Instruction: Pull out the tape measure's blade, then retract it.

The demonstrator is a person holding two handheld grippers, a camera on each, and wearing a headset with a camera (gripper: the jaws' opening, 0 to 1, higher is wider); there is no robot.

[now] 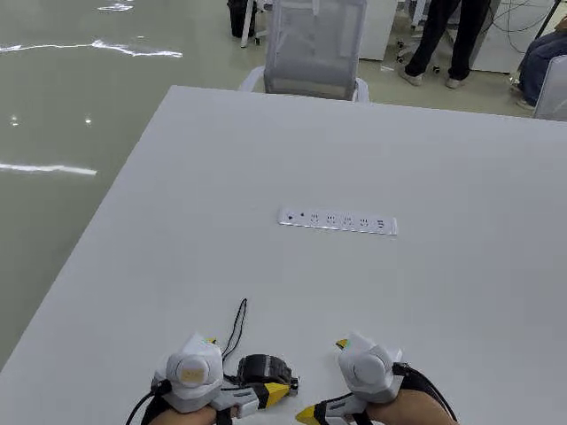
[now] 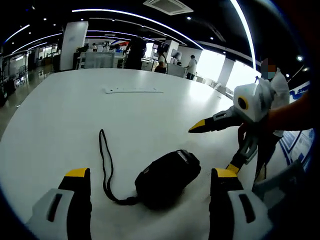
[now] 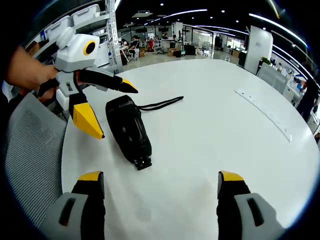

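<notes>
A black tape measure (image 1: 262, 367) lies near the white table's front edge, its thin black wrist cord (image 1: 237, 323) trailing away from me. No blade is out. My left gripper (image 1: 266, 395) is open, and the tape measure (image 2: 167, 178) lies just past its yellow fingertips (image 2: 77, 173), in line with the gap between them. My right gripper (image 1: 310, 413) is also open and holds nothing. It sits a little to the right of the tape measure (image 3: 128, 129), which lies ahead and left of its jaws. Each gripper shows in the other's view: the right gripper (image 2: 216, 148) and the left gripper (image 3: 113, 111).
A white power strip (image 1: 337, 220) lies flat mid-table, well beyond the grippers. A grey mesh chair (image 1: 314, 44) stands at the far edge. People stand and sit at the back right. The table (image 1: 177, 230) has its left edge close by.
</notes>
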